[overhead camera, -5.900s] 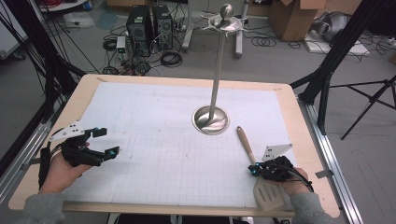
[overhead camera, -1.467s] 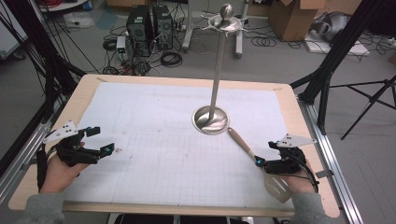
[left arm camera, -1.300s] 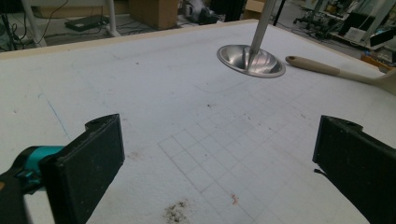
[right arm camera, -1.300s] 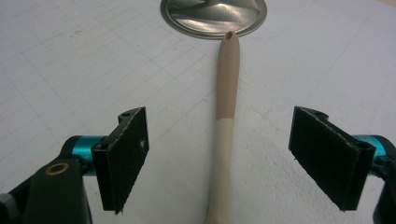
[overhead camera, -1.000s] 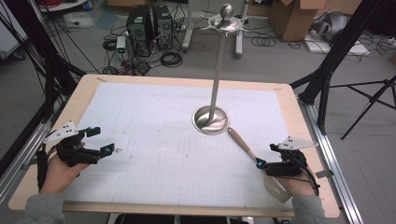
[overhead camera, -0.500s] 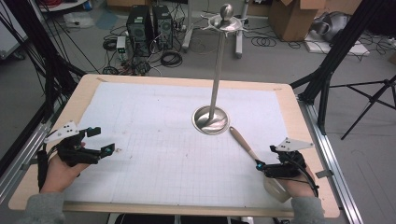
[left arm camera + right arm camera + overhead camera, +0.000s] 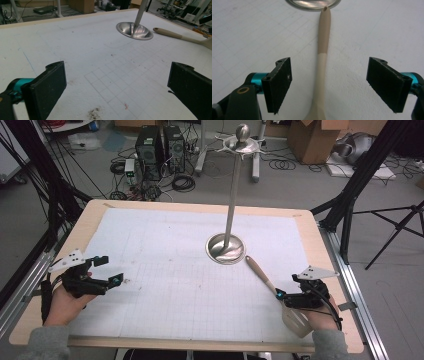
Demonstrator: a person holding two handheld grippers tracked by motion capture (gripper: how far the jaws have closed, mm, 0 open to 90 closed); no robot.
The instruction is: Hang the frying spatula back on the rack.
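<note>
Presently, a beige spatula (image 7: 272, 287) is seen lying flat on the white gridded sheet (image 7: 175, 270) that covers the bench (image 7: 95, 212), near its right front corner. Its handle end is pointed toward the round steel base of an upright stand (image 7: 226, 248) and lies just beside that base, while its flat blade is found nearest the person's right hand. The right gripper (image 7: 287, 299) is held low over the spatula, where handle meets blade; in the right gripper view its fingers (image 7: 278, 82) are spread wide, one on each side of the handle (image 7: 322, 62), and no contact with it can be made out. The left gripper (image 7: 111, 270) is kept near the bench's left front, well apart from the spatula, its fingers (image 7: 46, 92) likewise spread wide, with nothing held between them.
</note>
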